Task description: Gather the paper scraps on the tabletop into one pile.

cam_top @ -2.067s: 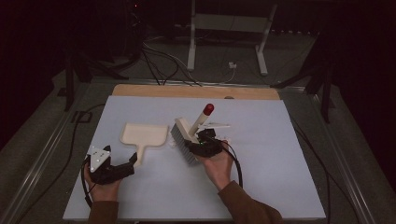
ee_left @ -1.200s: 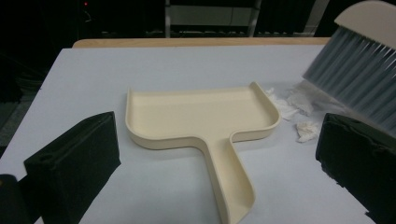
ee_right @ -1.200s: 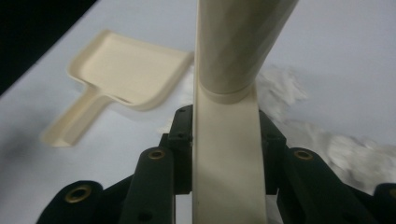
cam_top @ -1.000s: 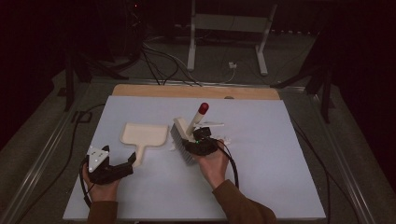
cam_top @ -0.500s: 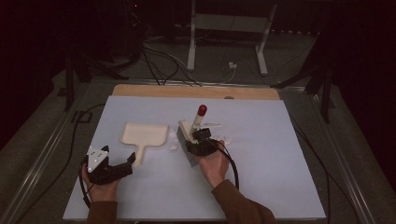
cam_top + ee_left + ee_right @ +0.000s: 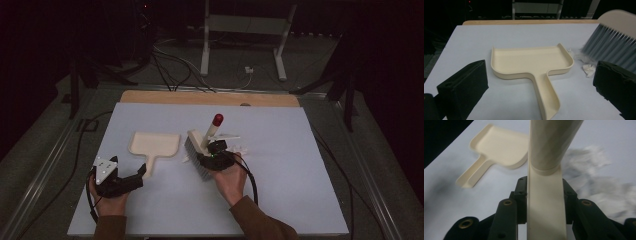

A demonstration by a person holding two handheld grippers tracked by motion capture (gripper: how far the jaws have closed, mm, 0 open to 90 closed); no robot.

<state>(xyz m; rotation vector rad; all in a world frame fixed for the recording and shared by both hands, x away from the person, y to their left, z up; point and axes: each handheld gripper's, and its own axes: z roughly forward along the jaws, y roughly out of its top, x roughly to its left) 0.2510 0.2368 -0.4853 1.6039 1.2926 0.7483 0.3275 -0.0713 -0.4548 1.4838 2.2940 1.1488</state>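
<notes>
Brush [image 6: 199, 147] pinched by its cream handle in the right gripper [image 6: 212, 156], bristles just right of the dustpan [image 6: 154, 145]; left gripper [image 6: 131, 177] spread wide near the pan's handle

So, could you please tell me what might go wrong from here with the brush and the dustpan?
The dustpan lies free on the table; the left claw is open and short of its handle, so a brush stroke could shove it away. The paper scraps sit beside the pan's corner, not at its open mouth, so they may be swept past it. Light scraps could also scatter.
</notes>
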